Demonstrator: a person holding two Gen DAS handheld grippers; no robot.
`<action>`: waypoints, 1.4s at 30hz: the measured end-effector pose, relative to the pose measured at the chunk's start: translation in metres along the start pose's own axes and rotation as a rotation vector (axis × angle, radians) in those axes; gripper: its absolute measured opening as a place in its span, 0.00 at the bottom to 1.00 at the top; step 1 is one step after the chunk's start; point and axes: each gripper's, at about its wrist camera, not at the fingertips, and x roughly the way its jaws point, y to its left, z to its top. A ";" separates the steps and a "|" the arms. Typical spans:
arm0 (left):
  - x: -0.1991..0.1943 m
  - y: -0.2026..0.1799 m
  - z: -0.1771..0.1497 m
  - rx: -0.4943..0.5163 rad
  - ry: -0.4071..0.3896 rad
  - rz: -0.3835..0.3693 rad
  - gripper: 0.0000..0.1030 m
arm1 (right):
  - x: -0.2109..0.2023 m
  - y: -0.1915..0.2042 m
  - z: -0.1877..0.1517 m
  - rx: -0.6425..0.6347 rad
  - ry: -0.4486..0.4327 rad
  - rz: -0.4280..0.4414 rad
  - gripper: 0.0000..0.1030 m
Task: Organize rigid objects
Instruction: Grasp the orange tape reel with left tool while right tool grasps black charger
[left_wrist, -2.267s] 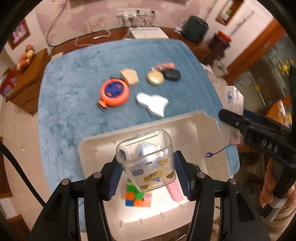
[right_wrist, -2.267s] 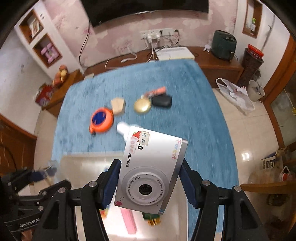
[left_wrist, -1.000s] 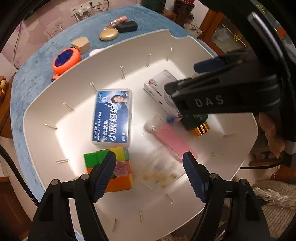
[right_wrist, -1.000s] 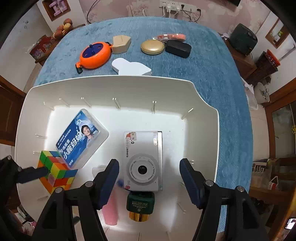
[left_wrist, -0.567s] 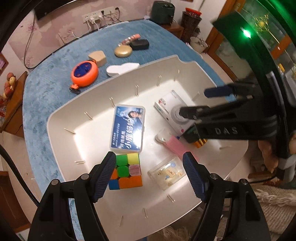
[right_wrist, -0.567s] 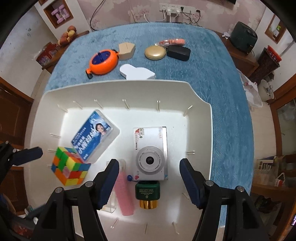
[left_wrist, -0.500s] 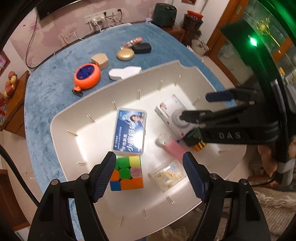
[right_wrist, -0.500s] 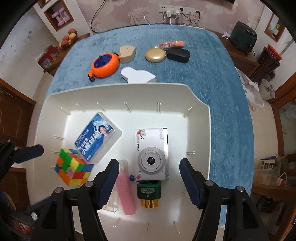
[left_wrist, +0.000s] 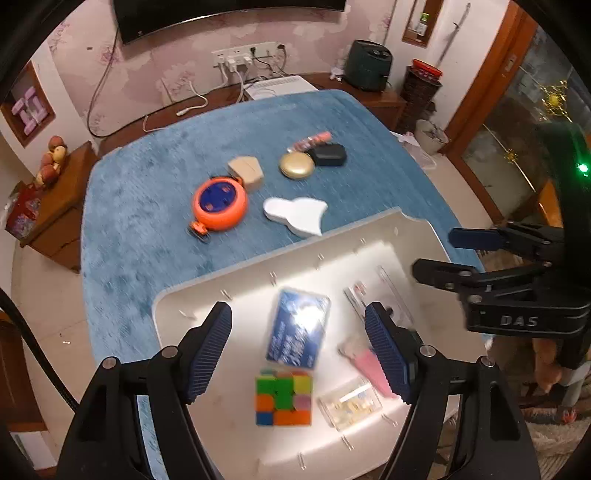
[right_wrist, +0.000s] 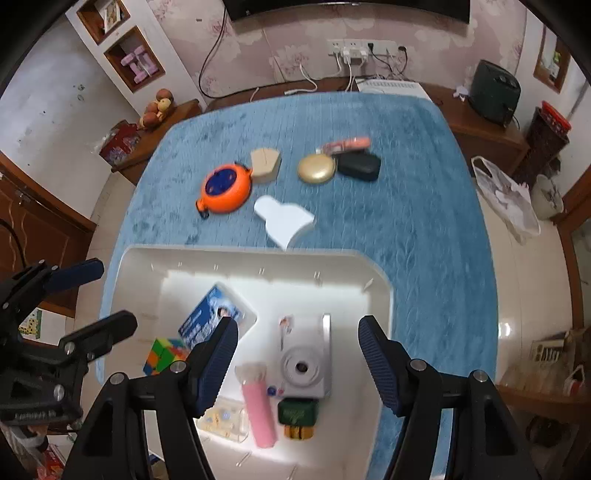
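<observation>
Blue plush cloth covers the desk, with a pink papered wall and a strip of sockets behind it. At the near edge sits a big white bin.

Both claws hang over the bin with nothing in them: the left claw has its jaws spread wide, and so does the right claw.

Inside the bin, from big to small: a silver camera lies face up, lens to the ceiling, in the right half; a blue card case lies tilted to its left; a cube sits nearer the front left. A pink tube lies just left of the camera, a clear box lies by the tube's near end, and a green bottle with a gold cap lies touching the camera's near edge.

On the cloth beyond the bin — well apart from both claws — lie an orange reel, a white flat piece just past the rim, a tan block touching the reel, a gold disc, a black case beside the disc, and a small red packet behind those two.
</observation>
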 end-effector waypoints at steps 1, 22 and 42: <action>0.001 0.002 0.005 -0.003 0.001 0.009 0.75 | 0.000 -0.003 0.006 -0.007 -0.005 -0.001 0.67; 0.082 0.063 0.095 -0.042 0.144 0.156 0.75 | 0.100 -0.090 0.126 0.039 0.078 -0.003 0.67; 0.162 0.087 0.111 0.070 0.291 0.109 0.75 | 0.182 -0.094 0.172 0.345 0.200 -0.050 0.68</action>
